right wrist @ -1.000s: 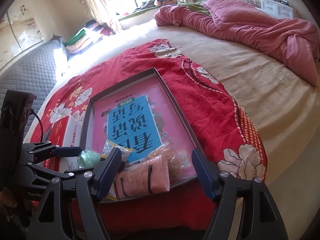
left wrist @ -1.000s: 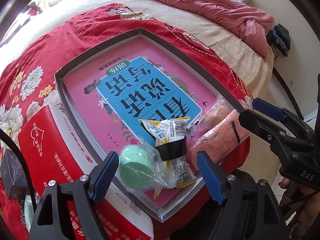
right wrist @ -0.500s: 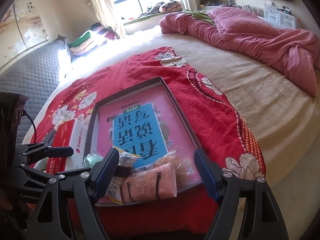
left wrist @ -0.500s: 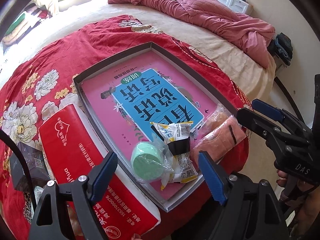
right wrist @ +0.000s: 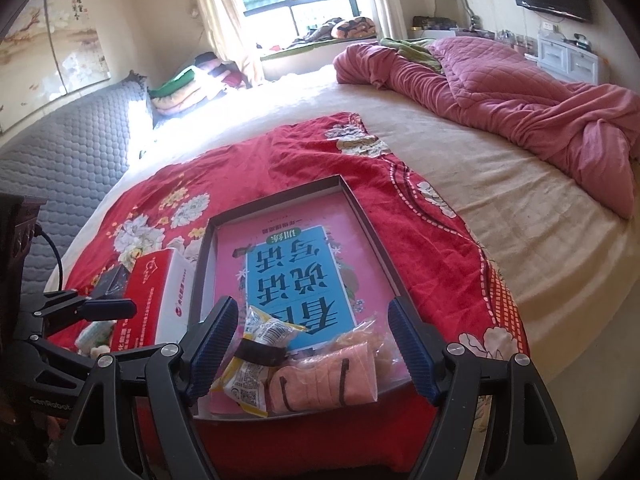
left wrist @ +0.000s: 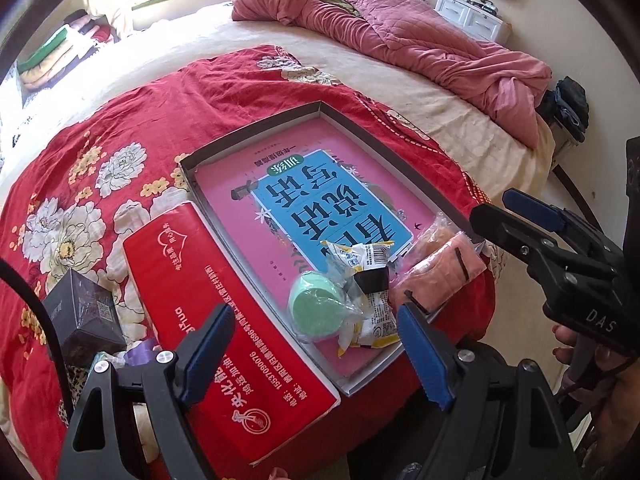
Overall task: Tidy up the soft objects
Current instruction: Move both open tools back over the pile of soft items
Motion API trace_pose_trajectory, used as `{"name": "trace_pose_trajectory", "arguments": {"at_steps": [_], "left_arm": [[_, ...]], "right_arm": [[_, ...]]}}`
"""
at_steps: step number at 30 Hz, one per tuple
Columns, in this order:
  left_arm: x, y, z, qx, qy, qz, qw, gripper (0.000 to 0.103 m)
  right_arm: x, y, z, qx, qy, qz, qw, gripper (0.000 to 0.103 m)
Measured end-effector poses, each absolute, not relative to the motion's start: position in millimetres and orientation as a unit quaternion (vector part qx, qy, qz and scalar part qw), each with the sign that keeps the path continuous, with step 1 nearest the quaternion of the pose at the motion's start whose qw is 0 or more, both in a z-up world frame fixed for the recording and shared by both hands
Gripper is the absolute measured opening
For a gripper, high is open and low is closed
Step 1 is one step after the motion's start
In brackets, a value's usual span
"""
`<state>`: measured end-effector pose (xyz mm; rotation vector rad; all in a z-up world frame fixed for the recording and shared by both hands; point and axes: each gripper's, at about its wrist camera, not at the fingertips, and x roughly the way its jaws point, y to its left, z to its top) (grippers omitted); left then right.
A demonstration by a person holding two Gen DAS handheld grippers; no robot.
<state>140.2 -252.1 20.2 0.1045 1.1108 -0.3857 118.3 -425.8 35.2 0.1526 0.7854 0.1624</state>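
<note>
A shallow grey box with a pink and blue book in it lies on a red floral cloth. At its near end lie a green round bun in plastic, a yellow and white snack packet and a pink wrapped cake. The packet and the pink cake also show in the right wrist view. My left gripper is open and empty, above the box's near edge. My right gripper is open and empty, above the same items.
A red and white carton lies left of the box, a dark small box beside it. The red cloth covers a round bed with a pink quilt at the far side. The bed edge drops off just below the box.
Both grippers have drawn back and up from the box, so the items look smaller and more of the bed shows. Both stay open. The items have not moved.
</note>
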Motion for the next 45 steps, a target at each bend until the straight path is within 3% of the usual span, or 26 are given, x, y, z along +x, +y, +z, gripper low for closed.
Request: {"name": "trace_pose_trajectory", "arguments": {"at_steps": [22,45], "left_arm": [[101.6,-163.8,41.7,0.021,0.501,-0.109,0.859,0.082],[66.1,-47.7,39.3,-0.047,0.493,-0.023,0.869,0.082]], "right_arm": [[111.9,-344.6,74.2,0.019,0.348,0.161,0.924,0.079],[101.6,-223.2,65.2,-0.059,0.363,0.275,0.889,0.079]]}}
